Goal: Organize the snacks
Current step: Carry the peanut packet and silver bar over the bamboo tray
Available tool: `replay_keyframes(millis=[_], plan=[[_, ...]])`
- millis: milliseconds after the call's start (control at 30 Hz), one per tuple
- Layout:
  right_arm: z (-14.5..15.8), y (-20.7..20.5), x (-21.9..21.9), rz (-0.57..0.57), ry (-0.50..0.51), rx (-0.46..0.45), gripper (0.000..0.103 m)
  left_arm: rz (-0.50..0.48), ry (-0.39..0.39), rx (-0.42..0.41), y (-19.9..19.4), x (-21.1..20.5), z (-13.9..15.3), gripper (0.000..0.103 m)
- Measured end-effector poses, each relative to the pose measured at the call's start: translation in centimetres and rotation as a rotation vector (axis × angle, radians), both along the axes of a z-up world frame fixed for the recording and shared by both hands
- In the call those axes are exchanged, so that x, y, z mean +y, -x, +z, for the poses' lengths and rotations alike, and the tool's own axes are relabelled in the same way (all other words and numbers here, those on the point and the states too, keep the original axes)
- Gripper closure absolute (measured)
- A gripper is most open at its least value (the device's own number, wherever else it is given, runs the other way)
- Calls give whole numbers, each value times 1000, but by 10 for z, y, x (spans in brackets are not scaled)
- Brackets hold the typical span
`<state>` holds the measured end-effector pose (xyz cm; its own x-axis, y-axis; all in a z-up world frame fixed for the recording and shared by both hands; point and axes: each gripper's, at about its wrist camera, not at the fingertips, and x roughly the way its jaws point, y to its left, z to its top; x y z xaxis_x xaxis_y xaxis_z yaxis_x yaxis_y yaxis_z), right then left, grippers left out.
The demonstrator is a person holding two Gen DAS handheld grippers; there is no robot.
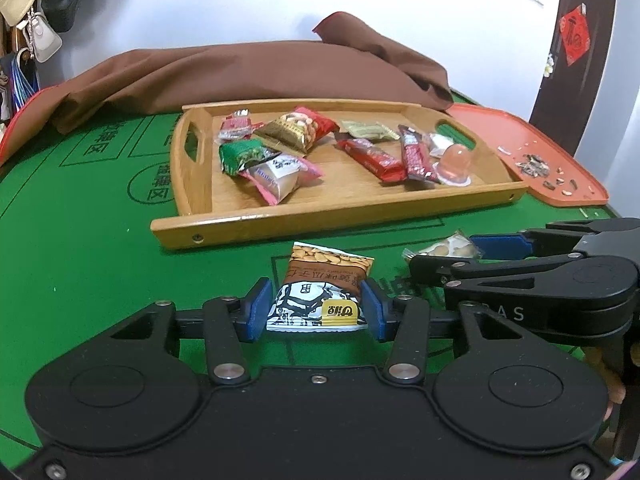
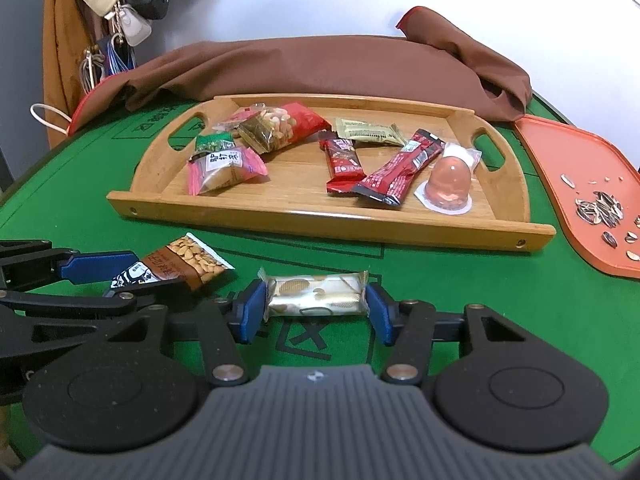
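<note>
My left gripper (image 1: 316, 310) has its blue pads pressed on both sides of a brown and white nut packet (image 1: 320, 284) on the green table; the packet also shows in the right wrist view (image 2: 176, 268). My right gripper (image 2: 316, 306) has its pads against both ends of a pale gold wafer bar (image 2: 318, 294), which lies flat on the table. The bar also shows in the left wrist view (image 1: 444, 248). A wooden tray (image 1: 280, 222) behind them holds several snack packets and a pink jelly cup (image 2: 446, 188).
An orange plastic tray (image 2: 560, 184) with sunflower seed shells sits at the right. A brown cloth (image 2: 320, 68) is heaped behind the wooden tray. Bags and a hat hang at the far left. The two grippers are side by side, close together.
</note>
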<state>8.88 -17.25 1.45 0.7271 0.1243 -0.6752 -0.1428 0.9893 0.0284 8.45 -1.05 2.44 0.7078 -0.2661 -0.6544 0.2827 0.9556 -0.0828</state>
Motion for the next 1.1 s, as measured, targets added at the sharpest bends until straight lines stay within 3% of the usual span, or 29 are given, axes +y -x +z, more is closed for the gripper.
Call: replay_keyframes(millis=[300, 700, 933, 1100], plan=[[17, -1, -9, -5, -37, -25, 45, 10, 7, -54, -2, 1, 21, 57], [47, -32, -46, -87, -93, -52, 45, 87, 23, -112, -42, 12, 50, 58], [64, -72, -68, -134, -109, -35, 45, 106, 54, -78, -91, 16, 62, 57], [71, -119, -81, -132, -143, 40, 45, 106, 94, -13, -137, 16, 64, 57]])
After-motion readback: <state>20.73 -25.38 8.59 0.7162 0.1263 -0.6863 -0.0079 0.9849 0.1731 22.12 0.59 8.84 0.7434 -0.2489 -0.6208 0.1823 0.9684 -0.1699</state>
